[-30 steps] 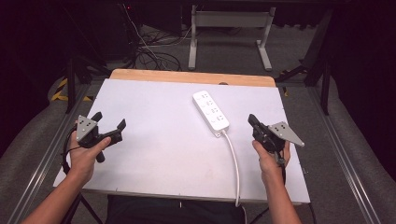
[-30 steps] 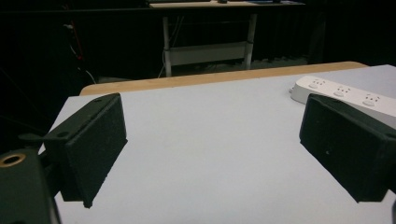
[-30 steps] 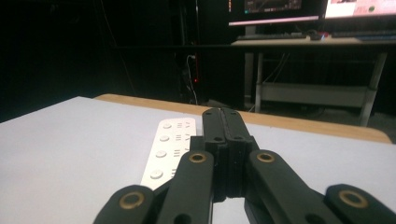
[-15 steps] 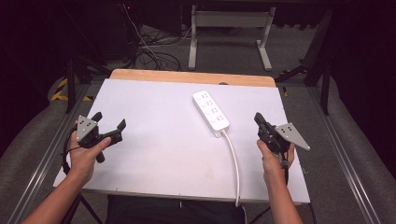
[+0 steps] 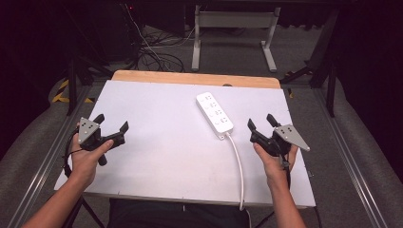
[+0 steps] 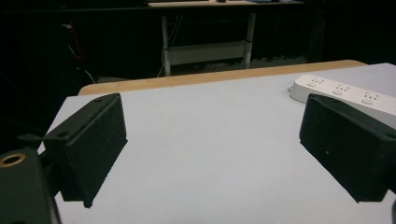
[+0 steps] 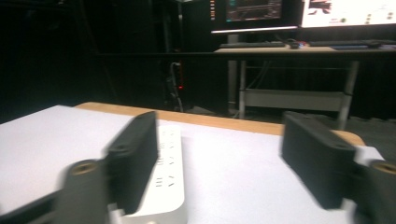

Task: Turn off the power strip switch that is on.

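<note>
White plastic, the power strip (image 5: 215,112) lies right of centre in the high view on the bench (image 5: 161,156), its cord (image 5: 239,166) trailing to the lower edge. The right hand-held gripper (image 5: 262,124) sits just right of it, its jaws having just been opening (nothing between them). At lower left, the left hand-held gripper (image 5: 112,122) stands spread, empty.
</note>
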`<action>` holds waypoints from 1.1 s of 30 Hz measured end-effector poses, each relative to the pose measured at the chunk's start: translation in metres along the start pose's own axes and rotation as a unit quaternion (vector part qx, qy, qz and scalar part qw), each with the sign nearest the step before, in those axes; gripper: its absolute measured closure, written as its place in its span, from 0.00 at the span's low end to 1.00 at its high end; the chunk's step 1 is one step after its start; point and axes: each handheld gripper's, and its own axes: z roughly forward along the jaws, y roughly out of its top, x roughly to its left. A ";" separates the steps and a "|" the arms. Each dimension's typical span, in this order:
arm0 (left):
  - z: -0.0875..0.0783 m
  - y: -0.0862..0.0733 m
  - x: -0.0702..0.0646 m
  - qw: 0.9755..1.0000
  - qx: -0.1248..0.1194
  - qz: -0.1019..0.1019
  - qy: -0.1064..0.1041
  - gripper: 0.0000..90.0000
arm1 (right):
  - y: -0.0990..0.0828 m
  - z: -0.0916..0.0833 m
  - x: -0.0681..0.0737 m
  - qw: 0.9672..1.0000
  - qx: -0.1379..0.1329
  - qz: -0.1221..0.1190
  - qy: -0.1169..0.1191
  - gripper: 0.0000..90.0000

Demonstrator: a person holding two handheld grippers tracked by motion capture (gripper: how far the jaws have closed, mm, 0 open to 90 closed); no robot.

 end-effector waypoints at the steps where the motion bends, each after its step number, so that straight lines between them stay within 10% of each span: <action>1: 0.000 0.000 0.000 1.000 0.000 0.000 0.000 0.09 | 0.000 0.001 -0.001 1.000 0.001 0.004 -0.003 0.22; 33: 0.001 0.000 -0.003 1.000 0.002 0.004 -0.009 0.09 | -0.007 0.002 -0.007 0.999 0.033 0.023 -0.022 0.07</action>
